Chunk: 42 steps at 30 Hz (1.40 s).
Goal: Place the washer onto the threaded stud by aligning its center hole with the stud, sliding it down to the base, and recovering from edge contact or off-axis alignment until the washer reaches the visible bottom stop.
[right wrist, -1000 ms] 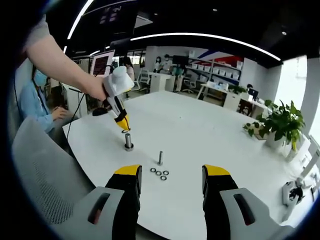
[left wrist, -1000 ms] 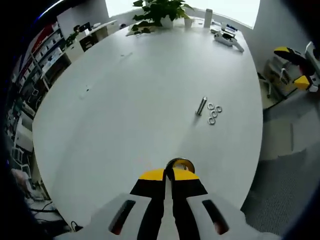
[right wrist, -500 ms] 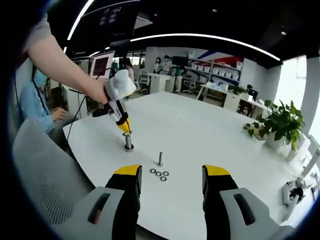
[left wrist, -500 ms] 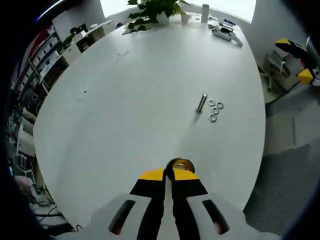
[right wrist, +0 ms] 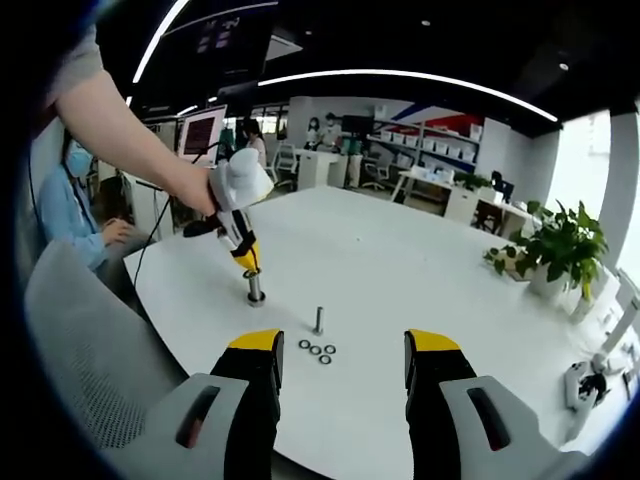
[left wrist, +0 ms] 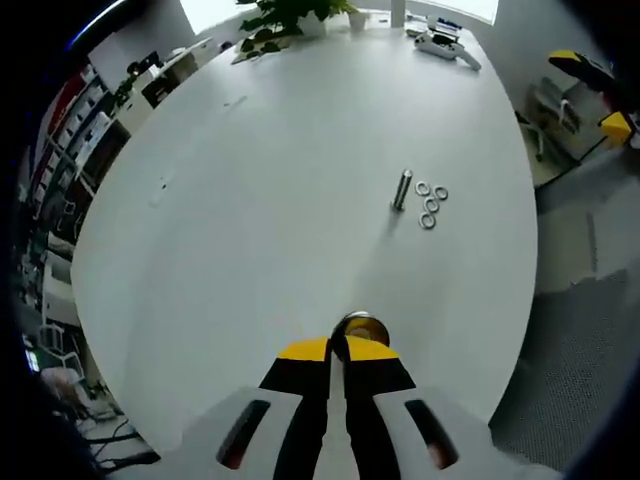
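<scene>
Left jaws [left wrist: 338, 347] pinched on round steel washer [left wrist: 360, 324]; right jaws [right wrist: 343, 350] apart, empty.

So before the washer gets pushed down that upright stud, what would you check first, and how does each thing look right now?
1. Washer held: the left gripper is shut on the washer. Ok.
2. Washer over the stud: the left gripper's tip sits at the stud's top in the right gripper view. Ok.
3. Hole centred on the stud: too small to judge. Cannot tell.
4. Washer at the bottom stop: it is still at the top. Not ok.
5. Right gripper out of the way: open, back from the stud. Ok.
6. Spare washers and loose bolt lie apart from the stud. Ok.
</scene>
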{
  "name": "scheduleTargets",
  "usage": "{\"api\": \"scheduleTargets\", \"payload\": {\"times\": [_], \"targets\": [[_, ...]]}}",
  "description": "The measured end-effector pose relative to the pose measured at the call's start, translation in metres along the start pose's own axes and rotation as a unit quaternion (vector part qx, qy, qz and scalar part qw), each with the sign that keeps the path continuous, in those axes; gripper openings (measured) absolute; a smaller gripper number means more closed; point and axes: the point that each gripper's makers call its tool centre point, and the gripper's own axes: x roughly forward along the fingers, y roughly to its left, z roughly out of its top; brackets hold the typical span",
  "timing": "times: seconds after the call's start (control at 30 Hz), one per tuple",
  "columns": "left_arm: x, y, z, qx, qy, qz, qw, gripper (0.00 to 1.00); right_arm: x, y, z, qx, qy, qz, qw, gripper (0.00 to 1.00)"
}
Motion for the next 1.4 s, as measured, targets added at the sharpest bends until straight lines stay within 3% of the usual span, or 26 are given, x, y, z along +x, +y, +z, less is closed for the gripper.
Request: {"api": "scheduleTargets", "payload": {"times": [0.93,1.3,1.4], "targets": [[-0.0031,-0.0022,0.0,-0.016,0.008,-0.01,0.9998,0.02,-0.0012,-0.0026,0.0013,0.002,-0.005,-0.006,1.0,0.51],[-0.0041,-0.0011,0.0008,-0.052,-0.009,-0.023,0.9983,0.02,-0.0014,-0.0028,0.0013,0.002,-0.005,-0.006,1.0,0.51],[-0.0073,0.0034,0.0072,-0.075,-0.032,-0.017,0.9965,0.03,-0.0016,-0.0028,0.0011,0.002,-0.005,-0.007,1.0,0.51]]}}
